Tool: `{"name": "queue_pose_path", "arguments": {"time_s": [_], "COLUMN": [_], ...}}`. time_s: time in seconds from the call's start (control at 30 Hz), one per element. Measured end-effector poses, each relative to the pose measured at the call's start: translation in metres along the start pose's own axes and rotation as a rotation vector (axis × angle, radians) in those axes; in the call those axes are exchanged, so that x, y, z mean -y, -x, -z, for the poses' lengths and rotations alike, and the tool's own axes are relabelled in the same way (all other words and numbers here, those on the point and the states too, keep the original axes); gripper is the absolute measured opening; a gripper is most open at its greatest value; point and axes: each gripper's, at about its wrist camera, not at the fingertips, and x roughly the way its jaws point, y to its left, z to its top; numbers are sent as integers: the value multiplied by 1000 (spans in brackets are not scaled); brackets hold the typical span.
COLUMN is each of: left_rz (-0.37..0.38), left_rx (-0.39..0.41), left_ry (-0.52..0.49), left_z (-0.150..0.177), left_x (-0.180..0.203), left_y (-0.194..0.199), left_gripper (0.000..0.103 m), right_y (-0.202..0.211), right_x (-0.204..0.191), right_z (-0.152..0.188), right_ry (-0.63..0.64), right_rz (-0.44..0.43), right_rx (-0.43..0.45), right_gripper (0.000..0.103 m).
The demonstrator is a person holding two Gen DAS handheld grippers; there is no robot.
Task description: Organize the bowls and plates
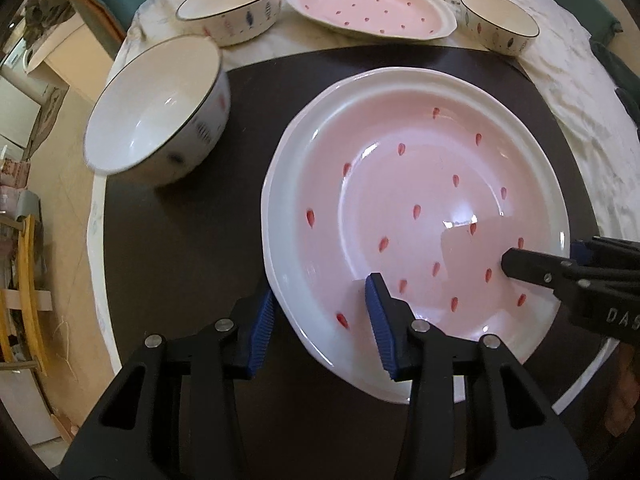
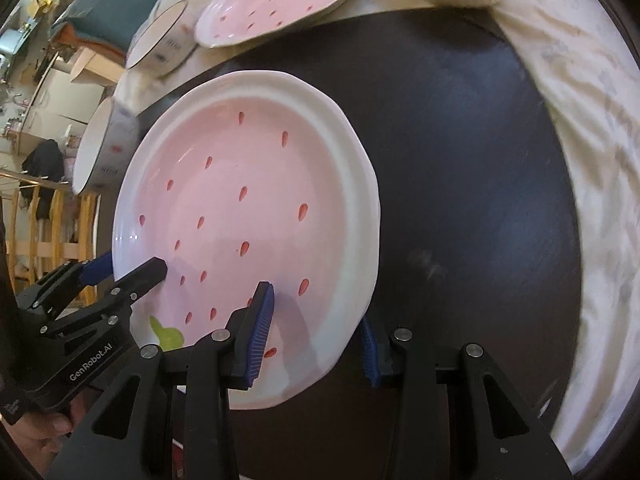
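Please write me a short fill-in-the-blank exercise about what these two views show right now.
1. Both grippers, the left gripper and the right gripper, grip the rim of the same pink ____ .
2. The red marks on the pink plate are shaped like ____ .
3. Counting the large bowl close by and the two further back, the left wrist view shows ____ bowls.
4. A second pink plate sits on the pale ____ at the far side.

Missing words: plate; drops; three; cloth

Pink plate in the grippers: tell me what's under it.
Around the pink plate, only the dark round mat shows, apparently continuing beneath. Anything directly under the plate is covered; whether it touches the mat cannot be told.
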Motion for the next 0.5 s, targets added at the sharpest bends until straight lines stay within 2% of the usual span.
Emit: {"name": "queue_pose_path", "arguments": {"time_s": [0.2, 0.5], "left_rz": [-7, -7], "left_rx": [13, 7], "left_ry": [14, 25], "left_z": [20, 19], "left_x": [-8, -10], "left_y": [6, 9], "left_gripper": [40, 40], "right_y": [-5, -8], "right_x": [-22, -26], "right_z": [22, 29], "right_ry": [37, -18], "right_rz": [-12, -29], "right_rx": [-9, 9], "right_gripper": [42, 43]}}
